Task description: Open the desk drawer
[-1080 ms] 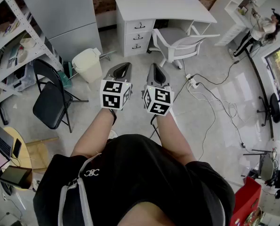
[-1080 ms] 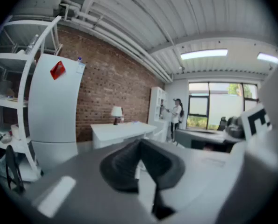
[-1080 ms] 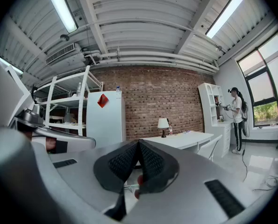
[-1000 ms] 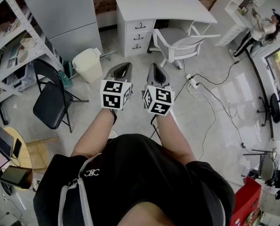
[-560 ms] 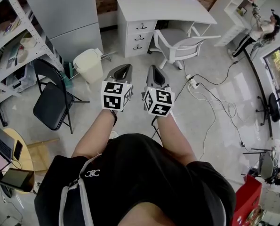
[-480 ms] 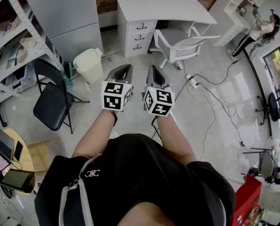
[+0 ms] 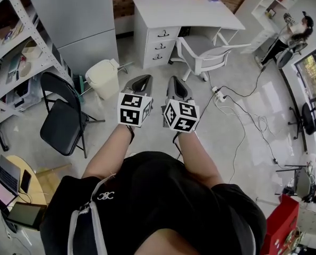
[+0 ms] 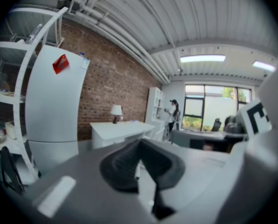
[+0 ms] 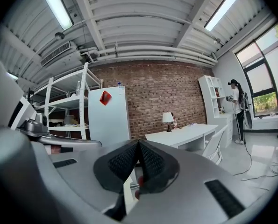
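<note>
the desk (image 7: 185, 10) is sitting at top centre of the head view, and its drawers (image 7: 161, 45) are drifting lower in frame than a second ago, so the person is approaching. the left gripper (image 7: 141, 79) and right gripper (image 7: 174, 80) are staying clenched and empty, well apart from the drawers.

Left gripper (image 7: 143, 79): held forward of the torso, pointing ahead; jaws together at the tips, nothing between them. Its marker cube (image 7: 132, 109) sits at the rear, over the wrist.
Right gripper (image 7: 174, 81): just beside the left one, roughly parallel; jaws together, nothing between them. Rear cube (image 7: 181, 115) likewise.
Forearms (image 7: 107, 147): bare, extended forward, converging toward the grippers.
</note>
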`<action>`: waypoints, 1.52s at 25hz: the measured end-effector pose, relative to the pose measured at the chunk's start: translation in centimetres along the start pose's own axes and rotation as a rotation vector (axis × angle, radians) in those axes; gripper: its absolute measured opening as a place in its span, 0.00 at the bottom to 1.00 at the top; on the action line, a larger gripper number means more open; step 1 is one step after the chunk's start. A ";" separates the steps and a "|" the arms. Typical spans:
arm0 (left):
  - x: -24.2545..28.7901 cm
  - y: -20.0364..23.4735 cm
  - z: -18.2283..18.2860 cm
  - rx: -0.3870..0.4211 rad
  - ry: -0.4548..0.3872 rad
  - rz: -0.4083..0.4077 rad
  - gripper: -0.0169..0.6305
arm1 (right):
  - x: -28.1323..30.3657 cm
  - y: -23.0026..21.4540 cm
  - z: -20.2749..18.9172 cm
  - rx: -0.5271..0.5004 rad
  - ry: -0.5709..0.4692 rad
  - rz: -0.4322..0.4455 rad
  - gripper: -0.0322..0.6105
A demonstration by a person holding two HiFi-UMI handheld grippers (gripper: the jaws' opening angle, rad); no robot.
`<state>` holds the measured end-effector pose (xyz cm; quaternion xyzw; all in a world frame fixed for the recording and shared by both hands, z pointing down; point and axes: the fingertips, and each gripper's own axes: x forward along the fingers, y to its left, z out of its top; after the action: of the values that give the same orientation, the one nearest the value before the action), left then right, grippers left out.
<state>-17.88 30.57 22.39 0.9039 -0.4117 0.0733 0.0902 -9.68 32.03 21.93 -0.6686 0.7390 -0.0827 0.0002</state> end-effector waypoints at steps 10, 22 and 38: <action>2.0 2.8 -0.3 -0.005 0.008 -0.021 0.02 | 3.1 -0.8 -0.9 0.057 0.029 -0.040 0.05; 12.9 7.7 -0.1 0.034 0.044 0.035 0.02 | 14.9 -6.5 -1.3 0.093 0.035 0.009 0.05; 38.9 10.5 4.8 0.004 0.104 0.084 0.02 | 35.8 -22.9 2.6 0.090 0.084 0.069 0.05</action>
<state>-0.24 -5.66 26.82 0.8809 -0.4439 0.1249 0.1065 9.43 -5.82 26.15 -0.6379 0.7566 -0.1437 0.0021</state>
